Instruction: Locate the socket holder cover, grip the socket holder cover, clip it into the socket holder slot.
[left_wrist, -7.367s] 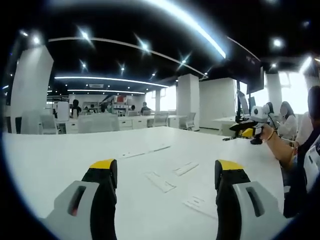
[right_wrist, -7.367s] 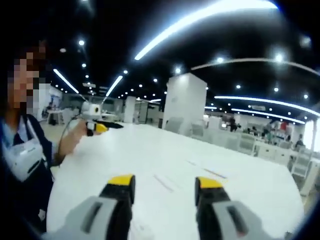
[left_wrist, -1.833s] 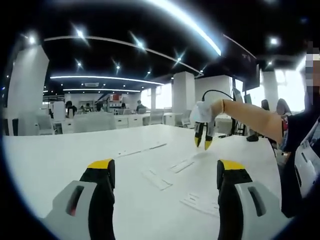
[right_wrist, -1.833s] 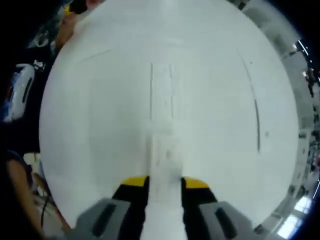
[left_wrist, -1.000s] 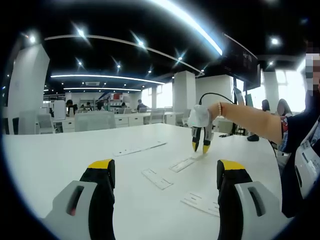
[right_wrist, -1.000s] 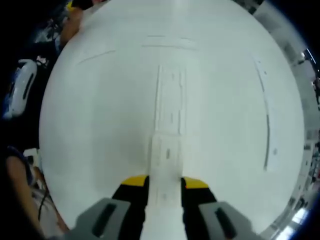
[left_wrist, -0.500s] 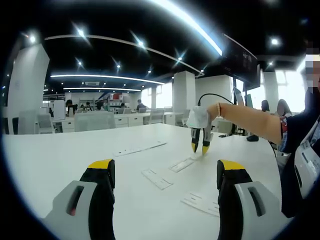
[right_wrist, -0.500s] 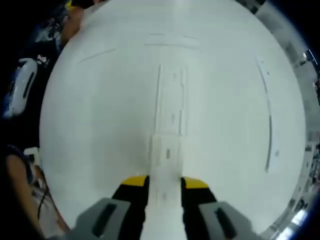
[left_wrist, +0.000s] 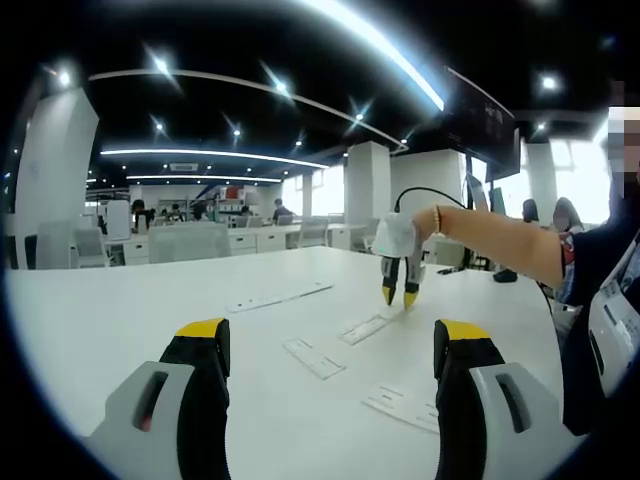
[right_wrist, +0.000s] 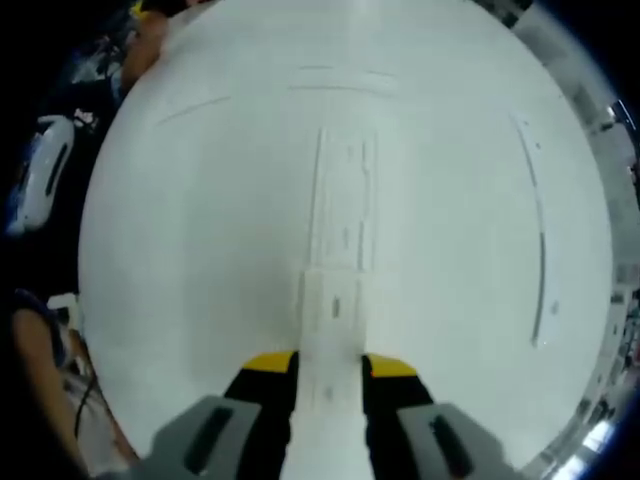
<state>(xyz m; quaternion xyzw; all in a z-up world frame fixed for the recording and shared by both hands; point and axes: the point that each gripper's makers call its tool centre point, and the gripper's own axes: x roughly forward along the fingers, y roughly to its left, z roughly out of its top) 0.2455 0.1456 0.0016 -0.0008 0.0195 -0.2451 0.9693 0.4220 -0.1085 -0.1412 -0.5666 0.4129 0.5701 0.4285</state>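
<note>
Since half a second ago nothing has visibly shifted: our right gripper (right_wrist: 330, 368) pinches the socket holder cover (right_wrist: 332, 330) just above the socket holder (right_wrist: 345, 200) on the surface (right_wrist: 200, 250). Our left gripper (left_wrist: 330, 345), fingers spread, idles. Next we judge: align, press down.

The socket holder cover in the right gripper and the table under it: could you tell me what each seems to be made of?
Socket holder cover: likely moulded white plastic, matte, going by its thin flat shape and small cut slots. Table: smooth white top with a soft sheen, perhaps laminate; the pictures leave that open. The right gripper is closed on the cover.
</note>
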